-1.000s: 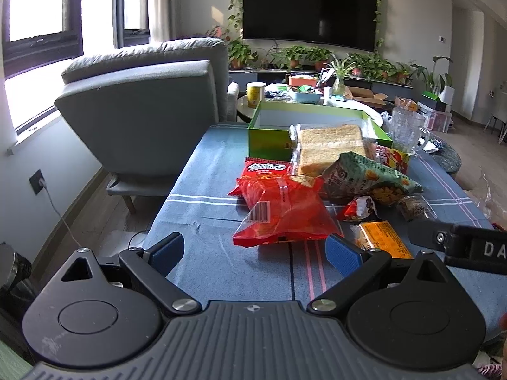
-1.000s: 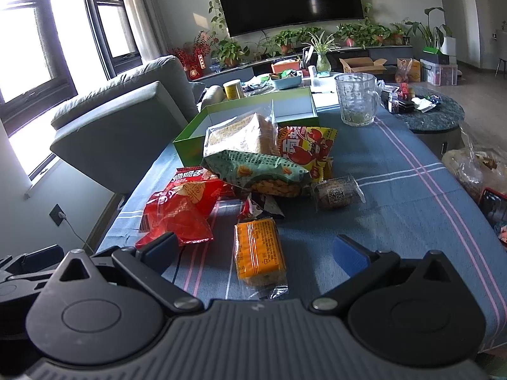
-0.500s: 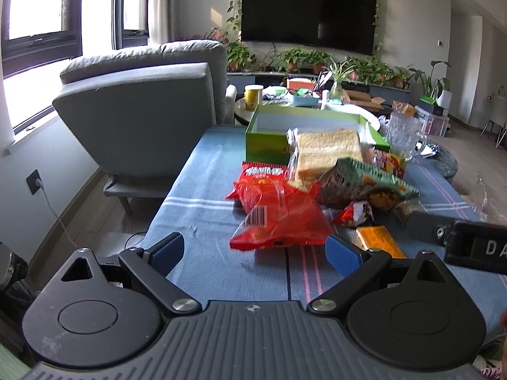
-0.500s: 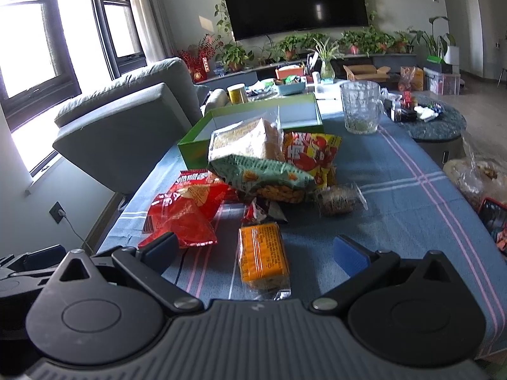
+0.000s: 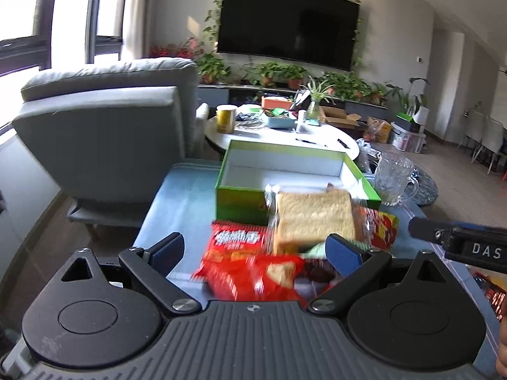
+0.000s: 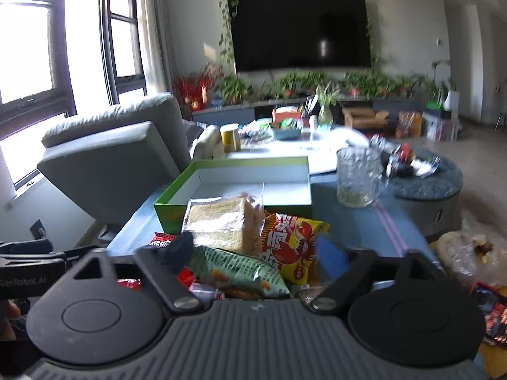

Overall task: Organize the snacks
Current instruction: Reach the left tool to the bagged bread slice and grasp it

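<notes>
Both grippers have pushed forward over the snack pile since a second ago, so the orange packet that lay nearest has dropped out of view beneath them and the green box sits much larger ahead. Nearest now, the left gripper (image 5: 255,250) hangs with its blue pads spread wide over the red chip bag (image 5: 250,272) — nothing is clasped between them. The right gripper (image 6: 253,250) is likewise spread and empty, poised above the green snack bag (image 6: 234,272) and the yellow-red crab-print packet (image 6: 293,247). Just beyond, the bagged sliced bread (image 5: 313,218) leans against the near wall of the green box (image 5: 237,204), whose white interior holds nothing yet. Farther right stands a glass mug (image 6: 358,177) on the blue tablecloth (image 5: 180,196).

By my reading this is the approach step; no snack has been sorted. The next move calls for choosing one packet, lowering over it, closing on a crinkly edge without dragging its neighbours — then carrying it into the box.
</notes>
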`<action>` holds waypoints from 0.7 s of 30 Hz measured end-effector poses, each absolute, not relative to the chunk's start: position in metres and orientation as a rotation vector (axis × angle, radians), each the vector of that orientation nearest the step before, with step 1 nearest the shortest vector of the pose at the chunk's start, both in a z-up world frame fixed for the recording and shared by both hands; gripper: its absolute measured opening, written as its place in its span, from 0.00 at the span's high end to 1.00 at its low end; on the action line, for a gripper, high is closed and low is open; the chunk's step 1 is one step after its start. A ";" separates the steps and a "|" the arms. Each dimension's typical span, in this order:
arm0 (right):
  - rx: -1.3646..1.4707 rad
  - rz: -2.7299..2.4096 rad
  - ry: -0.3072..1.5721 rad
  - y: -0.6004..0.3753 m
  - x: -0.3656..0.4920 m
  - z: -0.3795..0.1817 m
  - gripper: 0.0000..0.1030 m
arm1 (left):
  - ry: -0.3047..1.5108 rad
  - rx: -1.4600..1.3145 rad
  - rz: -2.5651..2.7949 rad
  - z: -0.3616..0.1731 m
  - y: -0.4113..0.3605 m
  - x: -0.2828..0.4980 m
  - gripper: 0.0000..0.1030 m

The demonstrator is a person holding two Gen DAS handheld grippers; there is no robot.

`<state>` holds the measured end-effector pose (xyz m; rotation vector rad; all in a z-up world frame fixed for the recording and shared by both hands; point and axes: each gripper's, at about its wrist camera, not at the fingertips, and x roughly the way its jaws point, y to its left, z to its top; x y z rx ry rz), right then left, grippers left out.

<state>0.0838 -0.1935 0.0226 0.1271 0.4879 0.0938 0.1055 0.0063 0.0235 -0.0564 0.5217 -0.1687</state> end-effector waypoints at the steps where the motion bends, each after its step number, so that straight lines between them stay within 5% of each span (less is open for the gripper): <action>1: 0.150 0.110 0.504 -0.197 0.093 0.020 0.17 | 0.508 -0.060 -0.187 0.022 0.005 0.112 0.07; 21: 0.248 0.170 0.615 -0.212 0.176 -0.007 0.17 | 0.586 -0.155 -0.401 -0.035 -0.001 0.212 0.07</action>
